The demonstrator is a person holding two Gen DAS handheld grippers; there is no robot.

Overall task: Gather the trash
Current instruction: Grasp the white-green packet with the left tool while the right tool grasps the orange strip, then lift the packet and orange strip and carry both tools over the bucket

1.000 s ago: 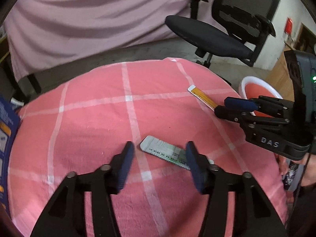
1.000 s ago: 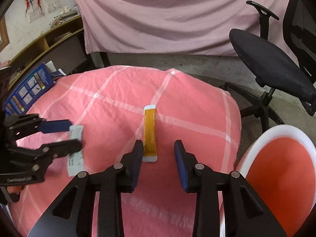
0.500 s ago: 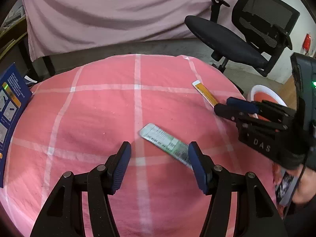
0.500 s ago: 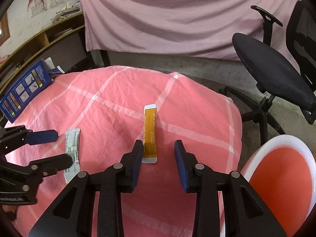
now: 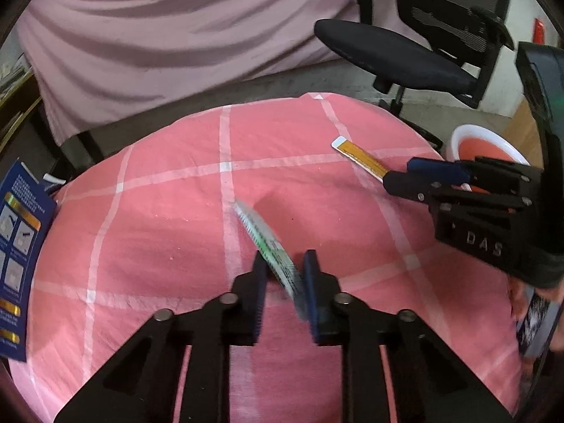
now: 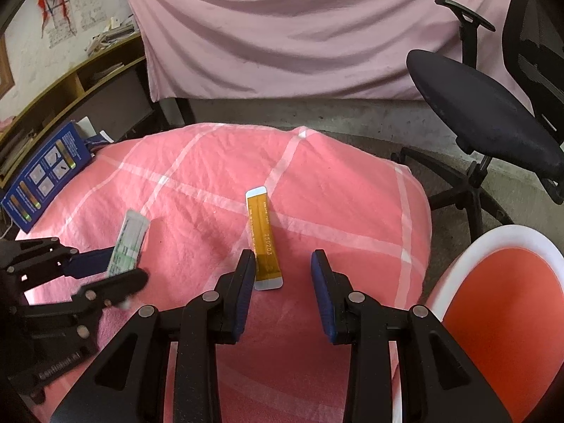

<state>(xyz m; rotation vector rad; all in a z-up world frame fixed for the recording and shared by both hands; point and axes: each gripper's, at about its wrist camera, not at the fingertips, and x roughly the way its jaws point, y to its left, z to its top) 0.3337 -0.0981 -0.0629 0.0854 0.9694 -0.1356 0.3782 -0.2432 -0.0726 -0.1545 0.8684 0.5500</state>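
Nearest to me, the left gripper [image 5: 282, 278] has its jaws closing with the green-and-white wrapper [image 5: 269, 246] between them; the strip stands on edge, tilted and blurred, its far end sticking out past the fingertips. From the right wrist view the same wrapper [image 6: 127, 243] looks raised off the cloth at its far end, caught between the dark fingers, so I judge this 1st piece to be as good as picked up, though whether the pads fully press on it yet is hard to tell

A little further on, the right gripper [image 6: 283, 271] hangs over the pink checked cloth [image 6: 335, 194] with its fingers apart and nothing between them. The orange strip [image 6: 262, 236] lies flat on the cloth, its near end just beside the left fingertip, not touched. That 2nd piece is not yet collected

To the right, off the edge of the cloth, stands the white-rimmed red bin [image 6: 511, 317], and what I can see of its inside shows no trash. So by my reckoning the job is at an early stage: 0 pieces binned, 1 being gripped, 1 waiting

Further back a blue box [image 6: 42, 176] leans at the left edge of the cloth; whether it counts as trash I cannot say. Beyond that stand an office chair [image 6: 486, 112] and a pink drape [image 6: 299, 28]
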